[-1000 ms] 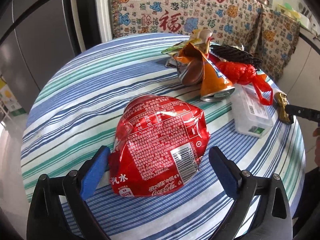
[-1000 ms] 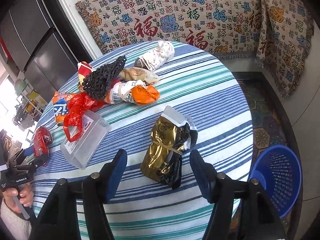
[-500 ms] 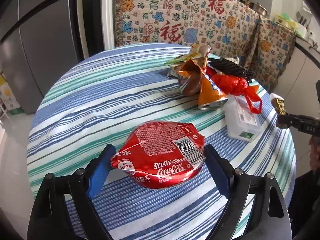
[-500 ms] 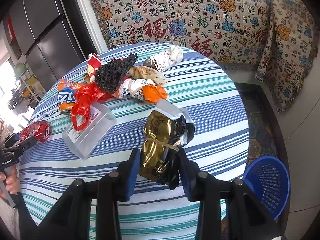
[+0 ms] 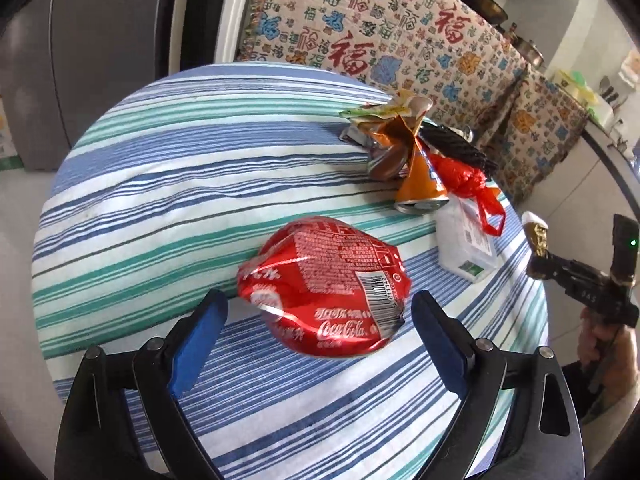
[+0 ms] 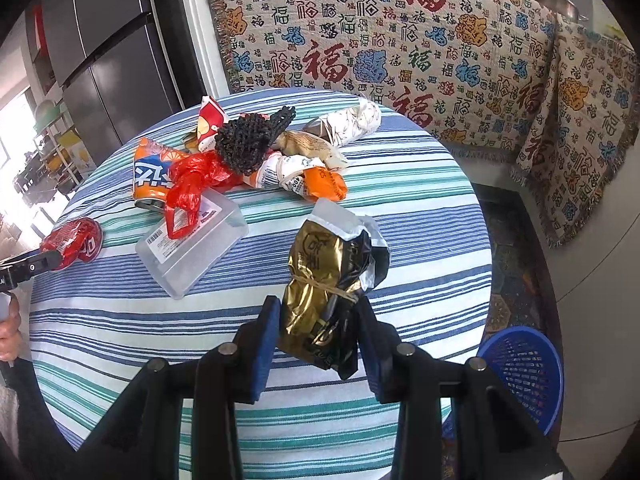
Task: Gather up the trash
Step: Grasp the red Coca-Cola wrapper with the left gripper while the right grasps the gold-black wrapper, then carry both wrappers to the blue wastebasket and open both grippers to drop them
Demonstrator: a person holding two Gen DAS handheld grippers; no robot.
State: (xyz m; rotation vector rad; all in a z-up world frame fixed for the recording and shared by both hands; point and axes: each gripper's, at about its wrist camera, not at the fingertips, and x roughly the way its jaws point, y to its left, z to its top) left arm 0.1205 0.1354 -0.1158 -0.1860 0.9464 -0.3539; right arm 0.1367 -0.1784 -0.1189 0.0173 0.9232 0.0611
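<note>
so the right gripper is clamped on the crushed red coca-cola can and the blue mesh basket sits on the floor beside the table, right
Not quite. The right gripper is clamped on the crumpled gold and black foil bag, as the right wrist view shows. The blue mesh basket does sit on the floor beside the striped round table.

Home kitchen/dining area: round worktop (image 6: 420, 208) in striped cloth, grey fridge (image 6: 108, 52) behind, patterned 福 throw (image 6: 400, 40) over a counter with pans (image 5: 476, 0) on top, blue laundry-style basket (image 6: 524, 372) on floor.

Can (image 5: 324, 286) and pouch (image 6: 326, 296) on table (image 6: 420, 208)
</note>
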